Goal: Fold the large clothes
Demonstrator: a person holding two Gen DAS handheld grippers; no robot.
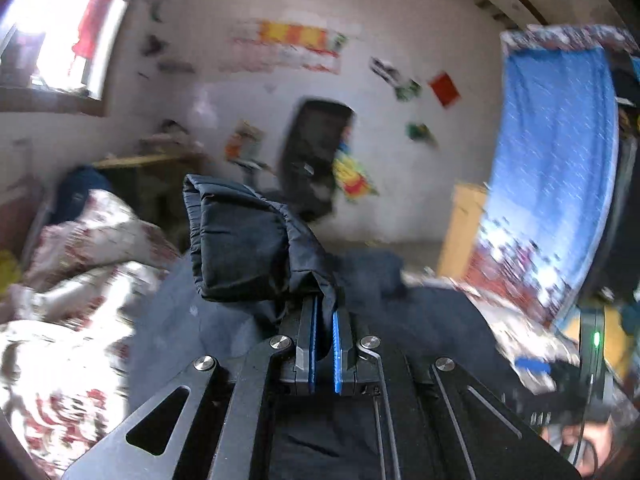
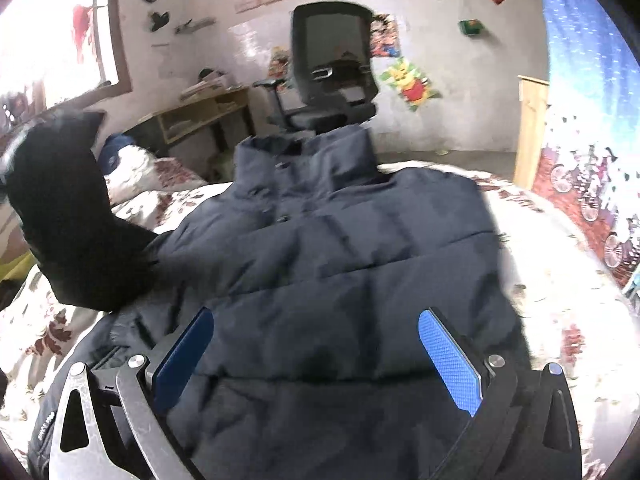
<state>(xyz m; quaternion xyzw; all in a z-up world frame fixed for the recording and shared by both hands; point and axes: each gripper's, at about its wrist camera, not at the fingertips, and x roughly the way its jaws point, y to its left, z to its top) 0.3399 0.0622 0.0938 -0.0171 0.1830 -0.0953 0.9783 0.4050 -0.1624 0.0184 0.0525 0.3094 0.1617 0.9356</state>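
Note:
A large navy puffer jacket (image 2: 340, 248) lies front-up on a floral bedspread (image 2: 536, 280), collar toward the far wall. Its left sleeve (image 2: 68, 216) is lifted off the bed and curls up at the left. In the left wrist view my left gripper (image 1: 325, 308) is shut on the cuff end of that sleeve (image 1: 240, 240), which bunches up above the blue pads. The jacket body (image 1: 420, 320) spreads below. My right gripper (image 2: 316, 324) hovers open over the jacket's lower front, its blue pads (image 2: 448, 356) wide apart with nothing between them.
A black office chair (image 2: 332, 72) and a wooden desk (image 2: 200, 116) stand by the far wall beyond the bed. A blue patterned curtain (image 2: 584, 80) hangs at the right beside a wooden post (image 2: 528, 128). Crumpled floral bedding (image 1: 80, 248) is heaped at the left. A window (image 2: 48, 40) is at upper left.

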